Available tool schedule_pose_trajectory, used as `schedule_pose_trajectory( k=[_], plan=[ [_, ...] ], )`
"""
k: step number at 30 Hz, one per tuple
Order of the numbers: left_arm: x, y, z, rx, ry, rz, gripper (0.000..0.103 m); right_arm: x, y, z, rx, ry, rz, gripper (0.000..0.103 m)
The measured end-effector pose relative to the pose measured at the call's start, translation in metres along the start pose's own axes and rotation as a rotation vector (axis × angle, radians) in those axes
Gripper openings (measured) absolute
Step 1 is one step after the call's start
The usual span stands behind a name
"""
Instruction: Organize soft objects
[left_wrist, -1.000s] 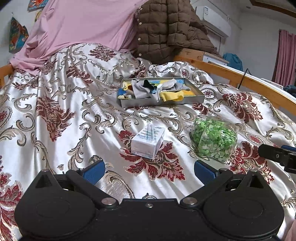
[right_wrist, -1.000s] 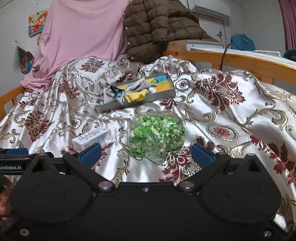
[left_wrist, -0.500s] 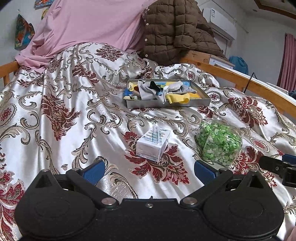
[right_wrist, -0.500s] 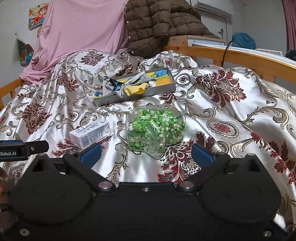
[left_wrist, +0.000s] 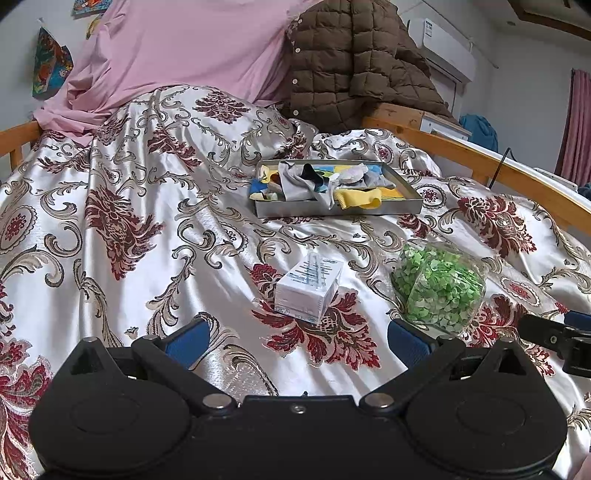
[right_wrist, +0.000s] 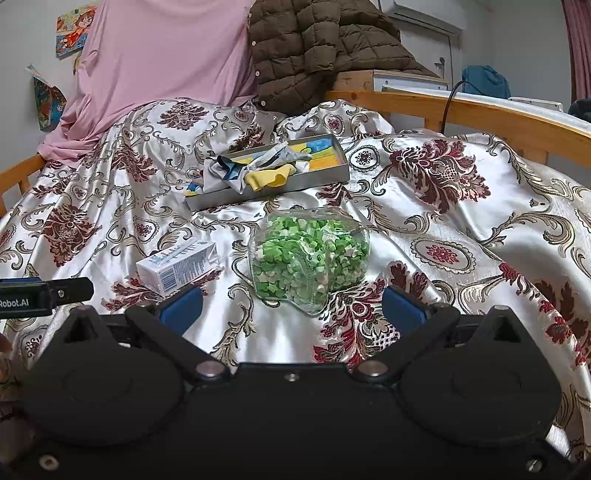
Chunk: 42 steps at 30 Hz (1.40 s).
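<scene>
A grey metal tray (left_wrist: 388, 207) (right_wrist: 317, 176) lies on the bed and holds a grey cloth (left_wrist: 295, 181) (right_wrist: 218, 170), a yellow cloth (left_wrist: 360, 198) (right_wrist: 269, 178) and other small fabrics. A white carton (left_wrist: 308, 288) (right_wrist: 177, 265) lies in front of my left gripper (left_wrist: 297, 341), which is open and empty. A clear bag of green pieces (left_wrist: 437, 286) (right_wrist: 308, 256) lies just ahead of my right gripper (right_wrist: 291, 306), which is open and empty.
The bed has a satin cover with a red floral pattern (left_wrist: 129, 229). A pink sheet (left_wrist: 177, 48) and a brown quilted jacket (left_wrist: 351, 59) are piled at the head. A wooden rail (right_wrist: 480, 114) runs along the right side.
Both grippers have tilted slightly, so the tray, carton and bag sit lower in the views. Nothing on the bed has moved. Both grippers stay open.
</scene>
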<state>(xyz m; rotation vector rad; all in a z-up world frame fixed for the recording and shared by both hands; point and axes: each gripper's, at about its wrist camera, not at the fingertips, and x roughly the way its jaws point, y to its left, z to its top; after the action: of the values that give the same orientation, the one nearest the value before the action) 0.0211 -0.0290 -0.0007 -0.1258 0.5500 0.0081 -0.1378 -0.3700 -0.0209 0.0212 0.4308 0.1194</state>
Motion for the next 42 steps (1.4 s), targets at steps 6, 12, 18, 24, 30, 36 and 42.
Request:
schedule_pose_trajectory(
  k=[6, 12, 18, 24, 30, 36, 42],
  plan=[
    [0.0, 0.0001, -0.0002, 0.0, 0.0, -0.001, 0.102, -0.0003, -0.0014, -0.0007, -0.003, 0.0, 0.001, 0.102],
    [-0.0005, 0.0012, -0.0001, -0.006, 0.003, -0.004, 0.102, -0.0003, -0.001, -0.0007, -0.003, 0.0, 0.001, 0.102],
    [-0.0009, 0.0014, -0.0004, -0.006, -0.001, -0.006, 0.102, -0.0001, -0.0016, -0.0008, -0.004, 0.0, 0.0, 0.102],
    [-0.001, 0.0007, -0.0007, -0.009, 0.0, -0.005, 0.102, 0.001, -0.0051, -0.001, -0.005, 0.0, -0.002, 0.102],
    [-0.0015, 0.0001, -0.0014, -0.011, 0.003, -0.004, 0.102, 0.001, -0.0051, -0.001, -0.005, 0.001, -0.001, 0.102],
    [-0.0018, -0.0003, -0.0029, -0.012, 0.0, -0.005, 0.102, 0.002, -0.0067, -0.0016, -0.008, -0.001, -0.003, 0.102],
    [-0.0023, -0.0014, -0.0035, -0.034, 0.008, -0.014, 0.102, 0.0024, -0.0066, -0.0021, -0.01, -0.001, -0.004, 0.102]
  ],
)
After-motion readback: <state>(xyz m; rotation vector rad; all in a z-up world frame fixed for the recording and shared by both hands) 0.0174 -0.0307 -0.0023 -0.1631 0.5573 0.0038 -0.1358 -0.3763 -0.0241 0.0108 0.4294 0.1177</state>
